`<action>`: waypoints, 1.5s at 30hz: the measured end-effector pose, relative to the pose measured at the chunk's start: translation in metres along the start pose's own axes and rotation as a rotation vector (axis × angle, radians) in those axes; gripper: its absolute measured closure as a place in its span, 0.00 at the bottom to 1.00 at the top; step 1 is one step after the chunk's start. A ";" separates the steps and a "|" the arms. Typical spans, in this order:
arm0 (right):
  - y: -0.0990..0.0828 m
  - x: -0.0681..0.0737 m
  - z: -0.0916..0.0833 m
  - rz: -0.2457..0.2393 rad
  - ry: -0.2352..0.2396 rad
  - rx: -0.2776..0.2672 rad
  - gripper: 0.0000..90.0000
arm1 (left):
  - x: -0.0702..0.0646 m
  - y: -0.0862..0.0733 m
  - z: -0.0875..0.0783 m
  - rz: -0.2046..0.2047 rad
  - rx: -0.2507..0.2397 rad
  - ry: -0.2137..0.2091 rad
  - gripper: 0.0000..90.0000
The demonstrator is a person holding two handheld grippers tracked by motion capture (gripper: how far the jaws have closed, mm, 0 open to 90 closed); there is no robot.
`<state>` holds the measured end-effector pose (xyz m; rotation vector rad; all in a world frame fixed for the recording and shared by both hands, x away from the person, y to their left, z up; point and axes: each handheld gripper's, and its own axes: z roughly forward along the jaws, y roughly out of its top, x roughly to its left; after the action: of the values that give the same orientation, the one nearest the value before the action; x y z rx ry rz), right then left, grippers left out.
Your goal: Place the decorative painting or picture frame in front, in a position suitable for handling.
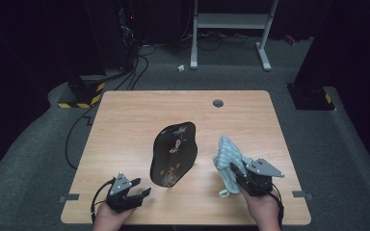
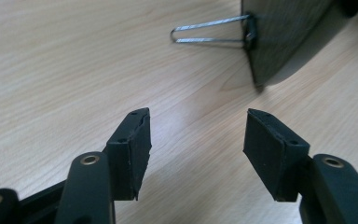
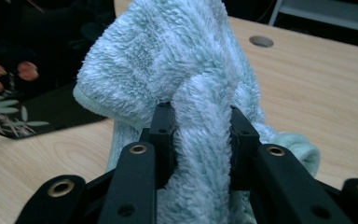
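black plate (image 1: 173, 154) upright mid-table between both tools, wire stand (image 2: 209, 31) behind it, bare table (image 1: 125, 120) beyond

The towel (image 3: 186, 93) hides the right gripper's (image 3: 200, 135) pads.

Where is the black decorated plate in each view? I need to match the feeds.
High view: black plate stands at table centre, between both grippers.
Left gripper view: its grey back and wire stand, upper right.
Right gripper view: its floral face, far left, behind the towel.
Shared landmark: wooden table.
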<state>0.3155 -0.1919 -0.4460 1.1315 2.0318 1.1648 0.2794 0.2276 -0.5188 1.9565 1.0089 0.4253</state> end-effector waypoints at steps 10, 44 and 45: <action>0.019 0.019 -0.006 -0.030 0.040 -0.049 0.77 | -0.018 0.013 -0.016 0.044 -0.085 -0.021 0.43; 0.082 0.072 0.012 -0.137 0.124 -0.094 0.76 | -0.025 0.044 -0.001 -0.024 -0.215 -0.107 0.77; 0.083 0.073 0.015 -0.138 0.123 -0.090 0.76 | -0.026 0.044 0.000 -0.020 -0.217 -0.105 0.78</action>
<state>0.3233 -0.0995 -0.3835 0.8814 2.0896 1.2700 0.2847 0.1948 -0.4805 1.7544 0.8767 0.3993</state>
